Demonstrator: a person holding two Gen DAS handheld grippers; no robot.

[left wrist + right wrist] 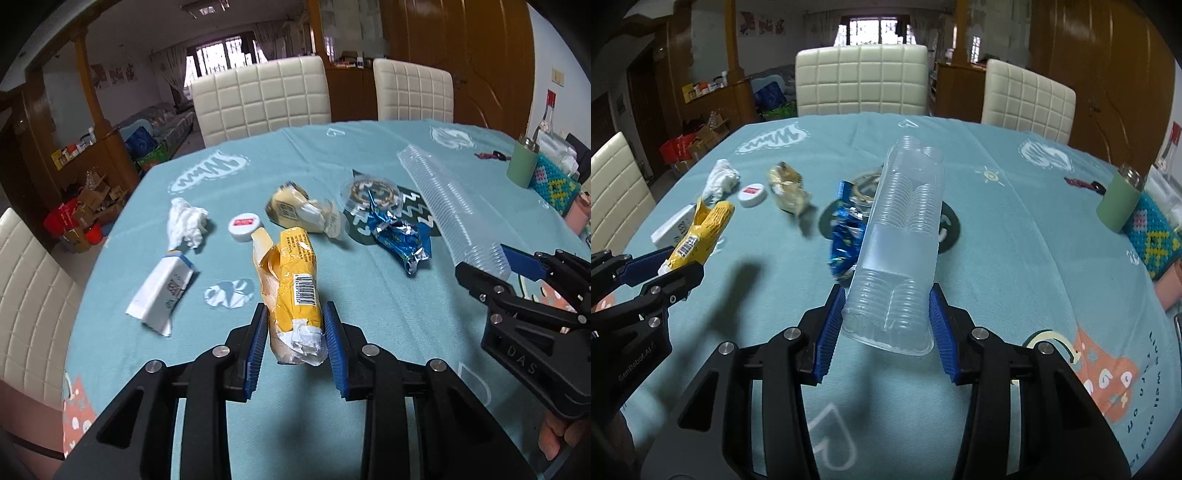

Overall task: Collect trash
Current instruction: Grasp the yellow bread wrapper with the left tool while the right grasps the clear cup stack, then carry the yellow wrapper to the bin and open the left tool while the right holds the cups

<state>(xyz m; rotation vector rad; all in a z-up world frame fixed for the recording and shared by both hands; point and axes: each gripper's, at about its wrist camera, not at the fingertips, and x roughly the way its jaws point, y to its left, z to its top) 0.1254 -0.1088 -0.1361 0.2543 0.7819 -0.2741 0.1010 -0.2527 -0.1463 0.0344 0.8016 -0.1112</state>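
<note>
Left tongs point(295, 332) around yellow wrapper point(293, 291), right tongs point(886, 328) around clear sleeve point(901, 236)

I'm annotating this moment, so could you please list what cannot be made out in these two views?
- Trash bin: in neither view.
- Yellow wrapper contents: hidden by its foil, left view.
- Beige wrapper: motion-blurred, right view.
- White cap label: too small.
- Clear plastic tray, near end: cut off in left view by the right gripper.
</note>
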